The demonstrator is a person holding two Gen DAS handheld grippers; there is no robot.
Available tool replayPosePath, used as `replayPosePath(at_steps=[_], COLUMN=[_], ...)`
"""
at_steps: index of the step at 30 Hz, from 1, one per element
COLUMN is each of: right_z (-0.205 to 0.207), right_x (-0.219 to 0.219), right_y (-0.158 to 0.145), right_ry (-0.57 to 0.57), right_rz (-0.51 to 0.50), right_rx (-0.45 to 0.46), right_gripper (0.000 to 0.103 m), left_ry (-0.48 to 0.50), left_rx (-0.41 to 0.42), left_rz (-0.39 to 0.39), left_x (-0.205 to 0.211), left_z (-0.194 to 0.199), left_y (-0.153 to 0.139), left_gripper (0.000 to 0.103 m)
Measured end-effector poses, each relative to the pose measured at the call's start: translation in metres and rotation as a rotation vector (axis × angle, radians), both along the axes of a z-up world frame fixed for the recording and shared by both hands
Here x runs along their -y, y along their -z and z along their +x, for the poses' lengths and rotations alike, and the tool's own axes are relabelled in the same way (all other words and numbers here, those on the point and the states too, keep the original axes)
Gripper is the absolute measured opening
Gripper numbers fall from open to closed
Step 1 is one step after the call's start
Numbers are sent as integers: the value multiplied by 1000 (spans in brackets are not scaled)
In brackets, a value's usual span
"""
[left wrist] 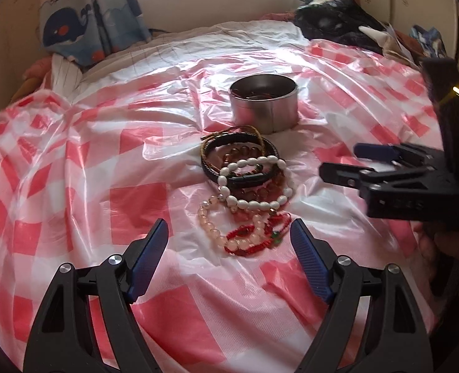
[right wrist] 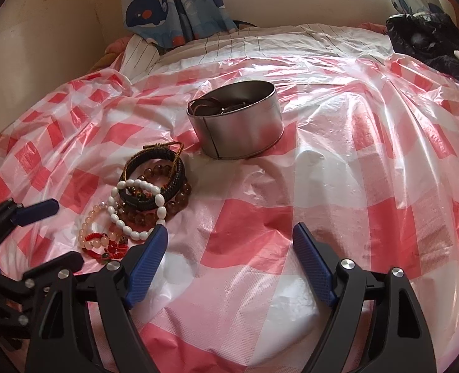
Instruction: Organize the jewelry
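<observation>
Bed by the window, covered with a wrinkled red-and-white checked plastic sheet. Whale-print curtain hangs at the far left corner; dark bundle of clothing at far right.

Round metal tin stands upright mid-sheet, a few dark bands inside.

Just in front of the tin: pile of bracelets, overlapping. Black braided band farthest, white bead bracelet across it, pale pink bead bracelet and red cord bracelet nearest.

Left hand-held gripper: jaws wide apart, nothing between the pads, pointed at the pile.

Right hand-held gripper: jaws spread, empty, over bare sheet to the right of the pile.
</observation>
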State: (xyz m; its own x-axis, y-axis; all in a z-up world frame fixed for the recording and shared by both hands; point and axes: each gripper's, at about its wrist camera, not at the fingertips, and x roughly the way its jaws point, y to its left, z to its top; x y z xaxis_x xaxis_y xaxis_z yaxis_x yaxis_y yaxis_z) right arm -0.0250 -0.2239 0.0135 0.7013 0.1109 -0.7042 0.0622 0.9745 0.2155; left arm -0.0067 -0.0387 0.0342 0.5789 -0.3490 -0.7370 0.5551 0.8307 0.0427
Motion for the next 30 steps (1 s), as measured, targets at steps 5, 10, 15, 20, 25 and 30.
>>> replayPosePath(at_steps=[5, 10, 15, 20, 25, 30], right_z=[1, 18, 43, 35, 8, -2], right_x=[-2, -33, -54, -48, -19, 7], right_y=[-5, -16, 0, -5, -17, -7], right_ry=[-14, -132, -210, -206, -122, -42], right_rz=[15, -57, -110, -86, -51, -21], right_rx=[15, 35, -75, -58, -43, -93], right_gripper=[79, 78, 37, 8, 8, 8], left_ry=[-93, -164, -151, -152, -113, -84], left_rx=[-56, -56, -38, -37, 1, -74], left_rz=[-67, -23, 19, 32, 28, 76], left_x=[-10, -18, -14, -13, -4, 9], left_z=[23, 30, 29, 28, 30, 42], left_y=[4, 10, 11, 12, 6, 23], left_gripper=[77, 74, 74, 74, 69, 32])
